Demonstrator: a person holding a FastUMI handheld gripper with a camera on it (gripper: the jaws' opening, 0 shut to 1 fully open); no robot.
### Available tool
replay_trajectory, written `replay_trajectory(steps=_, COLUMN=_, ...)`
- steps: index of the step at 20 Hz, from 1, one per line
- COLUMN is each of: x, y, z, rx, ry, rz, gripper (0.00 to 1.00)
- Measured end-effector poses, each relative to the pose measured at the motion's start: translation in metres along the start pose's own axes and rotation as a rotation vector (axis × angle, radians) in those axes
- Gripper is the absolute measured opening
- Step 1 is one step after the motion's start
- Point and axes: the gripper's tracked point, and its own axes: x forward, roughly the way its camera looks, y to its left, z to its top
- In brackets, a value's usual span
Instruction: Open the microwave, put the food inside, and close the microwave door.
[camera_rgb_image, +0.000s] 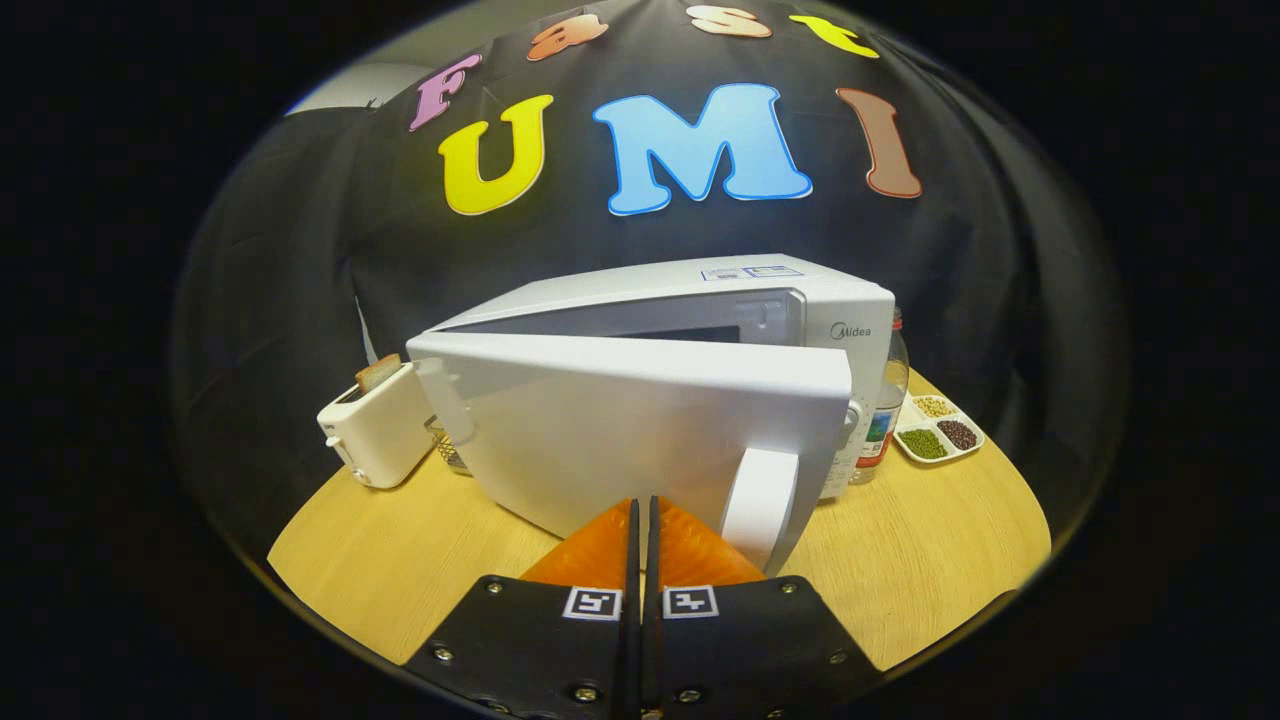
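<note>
The tongs (642, 505) are closed, their two fingers pressed together with nothing held between them, and their tips sit right at the outer face of the microwave door (640, 440); whether they actually touch it is hard to tell. The door stands partly open, swung out toward the tongs, with its white handle (760, 505) just to the right of the fingertips. The door hides most of the microwave (700, 300) cavity, so whether any food sits inside cannot be made out. The microwave rests on the wooden tabletop (930, 560). Left of the door stands a white toaster (375, 430) with a slice of bread (378, 373) poking out of its slot. Beyond the microwave's right side a bottle (885, 400) is half hidden, and past it lies a divided tray (940, 428) of beans or grains.
</note>
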Motion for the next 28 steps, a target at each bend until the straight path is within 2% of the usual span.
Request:
replay_trajectory(steps=17, x=0.067, y=-0.043, z=0.037, rx=0.062, ry=-0.026, rz=-0.080, gripper=0.01)
replay_trajectory(steps=21, x=0.073, y=-0.045, z=0.036, rx=-0.011, ry=-0.047, rz=-0.088, gripper=0.01)
replay_trajectory(steps=23, x=0.080, y=-0.047, z=0.035, rx=0.001, ry=-0.026, rz=-0.094, gripper=0.01)
replay_trajectory(steps=24, x=0.077, y=-0.046, z=0.034, rx=0.013, ry=-0.027, rz=-0.096, gripper=0.01)
replay_trajectory(steps=28, x=0.052, y=-0.040, z=0.041, rx=-0.083, ry=-0.061, rz=-0.103, gripper=0.02)
